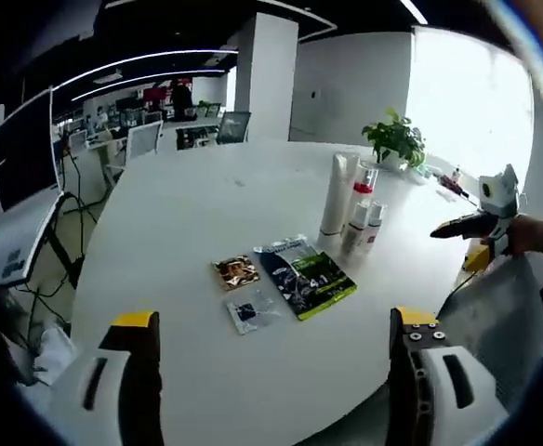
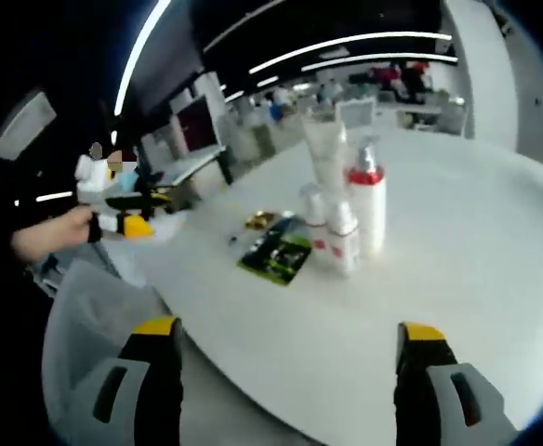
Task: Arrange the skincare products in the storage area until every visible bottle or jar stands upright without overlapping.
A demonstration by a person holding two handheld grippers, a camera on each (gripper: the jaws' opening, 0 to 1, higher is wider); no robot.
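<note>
white round table (image 1: 206, 214), four white bottles (image 1: 350, 212) upright, both claws wide open, empty

My left tongs (image 1: 273, 325) at the bottom of the left gripper view have chunky grey-white jaws with dark slots and yellow tips. The right tongs (image 2: 290, 333) look the same, and small screws dot the near-right jaw.
</note>
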